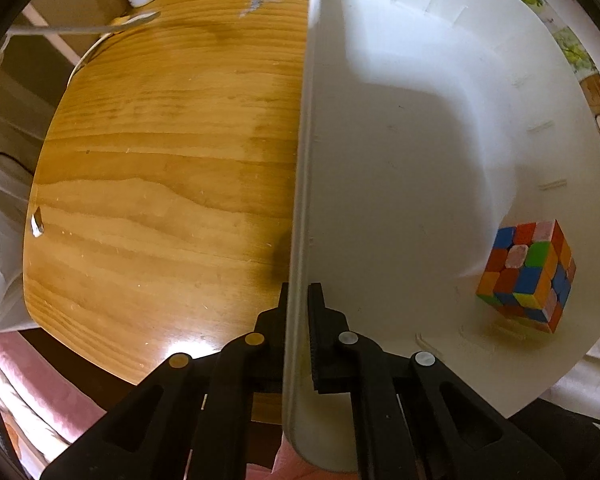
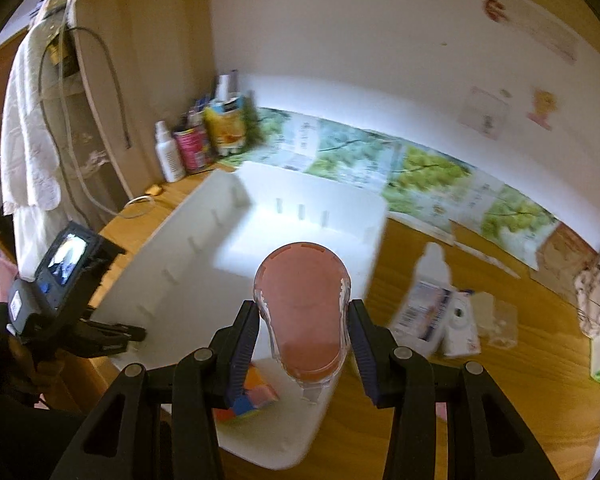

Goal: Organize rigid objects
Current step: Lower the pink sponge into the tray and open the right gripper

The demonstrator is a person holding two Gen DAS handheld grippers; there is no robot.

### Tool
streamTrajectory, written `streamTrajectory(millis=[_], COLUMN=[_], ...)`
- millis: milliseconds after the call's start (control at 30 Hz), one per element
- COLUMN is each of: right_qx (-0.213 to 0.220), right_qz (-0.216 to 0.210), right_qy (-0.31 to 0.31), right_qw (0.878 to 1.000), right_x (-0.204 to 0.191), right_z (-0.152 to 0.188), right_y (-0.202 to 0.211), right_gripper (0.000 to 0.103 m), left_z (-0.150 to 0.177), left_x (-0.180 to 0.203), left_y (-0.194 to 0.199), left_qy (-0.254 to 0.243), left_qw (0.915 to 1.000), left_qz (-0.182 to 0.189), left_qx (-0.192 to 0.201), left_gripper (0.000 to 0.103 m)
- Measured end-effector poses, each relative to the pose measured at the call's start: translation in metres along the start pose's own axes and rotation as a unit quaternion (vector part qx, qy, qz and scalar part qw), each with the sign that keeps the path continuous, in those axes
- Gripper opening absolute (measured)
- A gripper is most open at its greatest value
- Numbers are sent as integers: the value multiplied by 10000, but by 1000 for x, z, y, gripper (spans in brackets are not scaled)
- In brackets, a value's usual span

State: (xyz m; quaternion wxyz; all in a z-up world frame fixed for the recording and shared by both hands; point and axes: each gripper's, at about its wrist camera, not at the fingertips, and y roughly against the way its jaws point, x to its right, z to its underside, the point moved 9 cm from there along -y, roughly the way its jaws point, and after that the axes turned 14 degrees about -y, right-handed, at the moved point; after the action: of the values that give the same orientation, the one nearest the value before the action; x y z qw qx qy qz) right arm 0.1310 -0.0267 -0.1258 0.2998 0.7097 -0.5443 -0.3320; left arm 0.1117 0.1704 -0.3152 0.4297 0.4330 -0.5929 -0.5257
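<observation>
**Left clamps bin wall, right holds pink dispenser over bin**

Left gripper [image 1: 298, 300]: jaws nearly closed, pinching the near side wall of the white bin [image 1: 400, 160]. Wall runs from 6 to 12 o'clock in the left wrist view, wooden table [image 1: 160, 180] on its 9 o'clock side.

Rubik's cube [image 1: 526, 276] sits inside the bin at 4 o'clock, tight against the bin wall.

Right gripper [image 2: 304, 320]: part open, fingers clamped on both sides of a pink correction-tape-style dispenser [image 2: 304, 304], held above the bin's near end.

On the table at 3 o'clock of the bin: white bottle [image 2: 426, 292], small white box [image 2: 460, 324] just beside it. Bottles and cans [image 2: 196, 144] clustered at 11 o'clock.
</observation>
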Motion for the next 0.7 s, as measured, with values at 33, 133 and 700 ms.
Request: streamTrajectory(millis=[33,133,700], right_qx=[-40,-116,-535], right_qz=[-55,-140,-597], right_qy=[49,129,222], right_qw=[10000,9998,9965], right_x=[-7,-20,-44], right_z=[1,4,28], right_y=[-4,-12,-44], right_gripper=[46,46,47], left_z=[-1,-2,-9], left_x=[0,0,9], left_y=[1,2,7], left_qy=[-32,-114,-116], left_qw=[10000,9999,9998], left_qz=[0,-7,-137], left_qx=[-7,-49,-117], left_gripper=[5,5,5])
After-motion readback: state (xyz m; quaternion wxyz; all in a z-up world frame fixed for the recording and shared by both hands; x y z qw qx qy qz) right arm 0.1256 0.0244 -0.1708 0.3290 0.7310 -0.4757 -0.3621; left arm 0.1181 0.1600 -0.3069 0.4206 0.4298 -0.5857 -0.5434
